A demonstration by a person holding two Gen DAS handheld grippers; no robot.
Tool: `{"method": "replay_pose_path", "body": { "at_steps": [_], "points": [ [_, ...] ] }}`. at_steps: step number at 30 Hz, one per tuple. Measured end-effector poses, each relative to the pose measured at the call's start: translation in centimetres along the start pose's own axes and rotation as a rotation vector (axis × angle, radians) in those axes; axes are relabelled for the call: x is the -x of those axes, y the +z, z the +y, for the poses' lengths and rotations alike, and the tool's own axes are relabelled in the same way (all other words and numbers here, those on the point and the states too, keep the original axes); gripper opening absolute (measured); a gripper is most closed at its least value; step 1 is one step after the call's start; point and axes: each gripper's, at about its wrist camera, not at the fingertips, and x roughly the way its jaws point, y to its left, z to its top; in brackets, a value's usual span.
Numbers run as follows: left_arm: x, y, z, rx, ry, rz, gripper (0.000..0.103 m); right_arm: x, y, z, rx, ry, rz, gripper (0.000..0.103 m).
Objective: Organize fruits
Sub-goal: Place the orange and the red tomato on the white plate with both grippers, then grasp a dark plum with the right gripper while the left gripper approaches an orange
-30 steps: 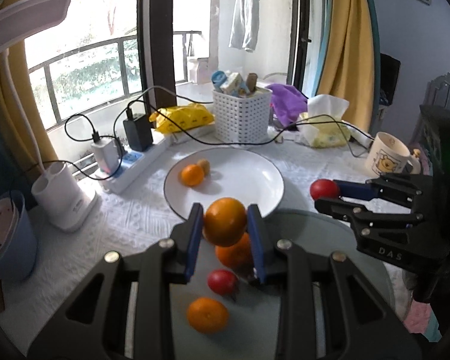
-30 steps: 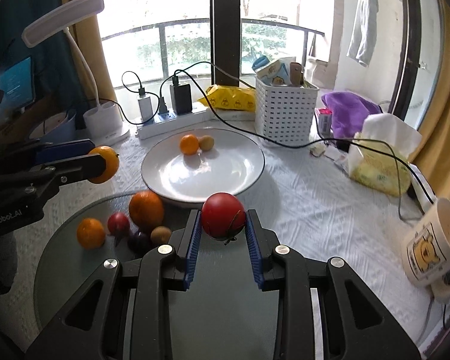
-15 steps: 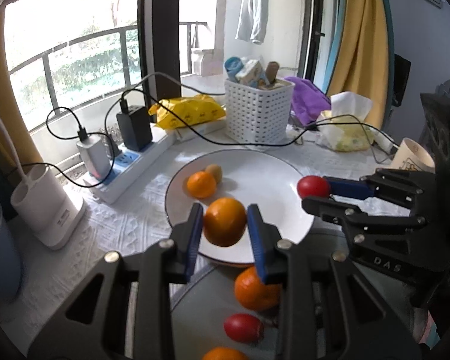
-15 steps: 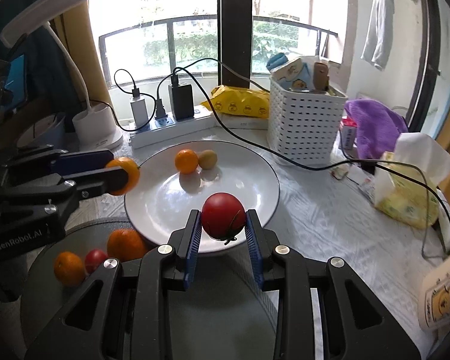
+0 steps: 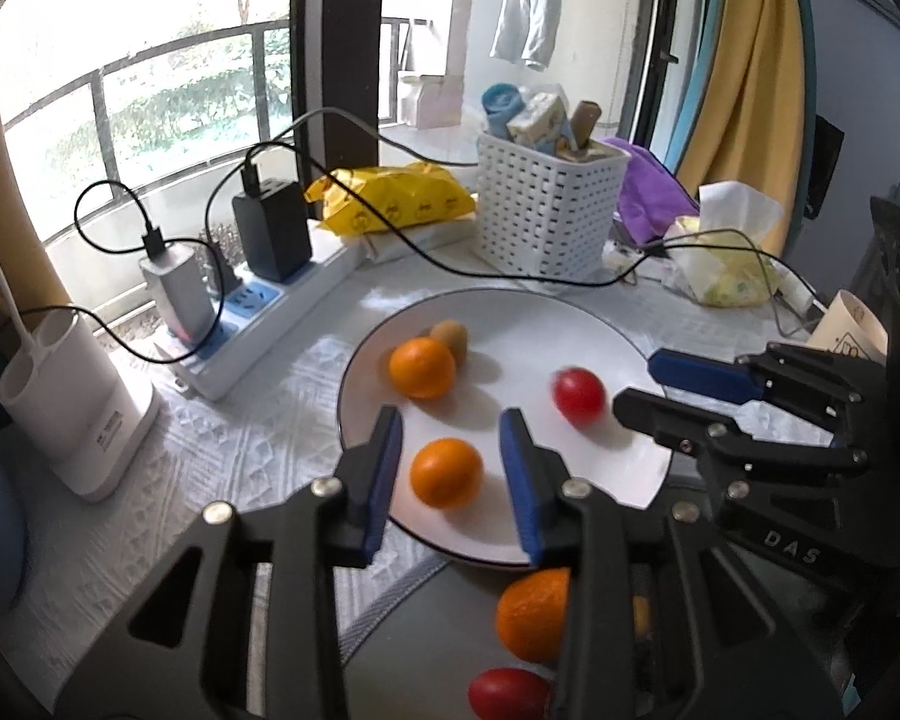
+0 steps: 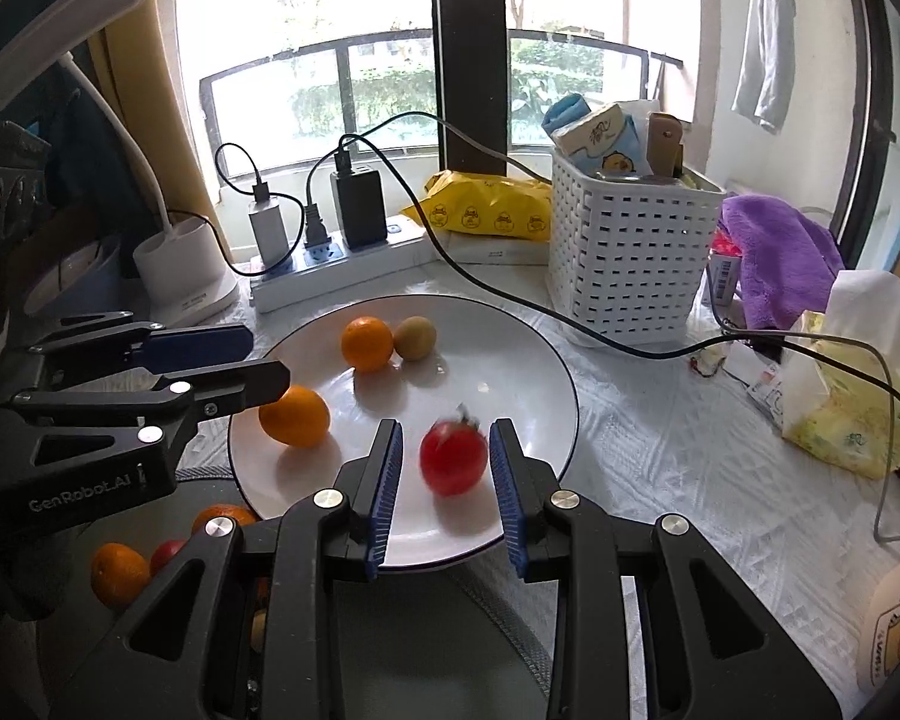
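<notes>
The left claw is matte black plastic with 2 fingers lined in ribbed blue pads and round silver screws at the joints; its side reads "GenRobot.AI" in white. The right claw matches, with "DAS" lettered on its side.

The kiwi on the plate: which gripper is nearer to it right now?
Left, slightly. The left gripper sits at the plate's near-left edge, same side as the kiwi. The right gripper hangs over the near-right part, farther across.
</notes>
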Motion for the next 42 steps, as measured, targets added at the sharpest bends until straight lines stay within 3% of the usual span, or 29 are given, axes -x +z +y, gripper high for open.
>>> {"method": "replay_pose_path", "body": {
  "at_steps": [3,26,42],
  "points": [
    [0.6,0.1,-0.1,-0.001,-0.006,-0.014,0.046,0.3,0.0,0.0,-0.003,-0.005,-0.005,0.04],
    [10.5,-1.1,-2.1,-0.042,-0.008,-0.15,0.047,8.7,-1.4,2.0,0.0,-0.055,-0.08,0.04],
    [13.7,-5.7,-3.0,-0.02,-0.004,-0.138,0.05,12.3,-4.7,3.6,-0.002,-0.072,-0.078,0.04]
  ]
}}
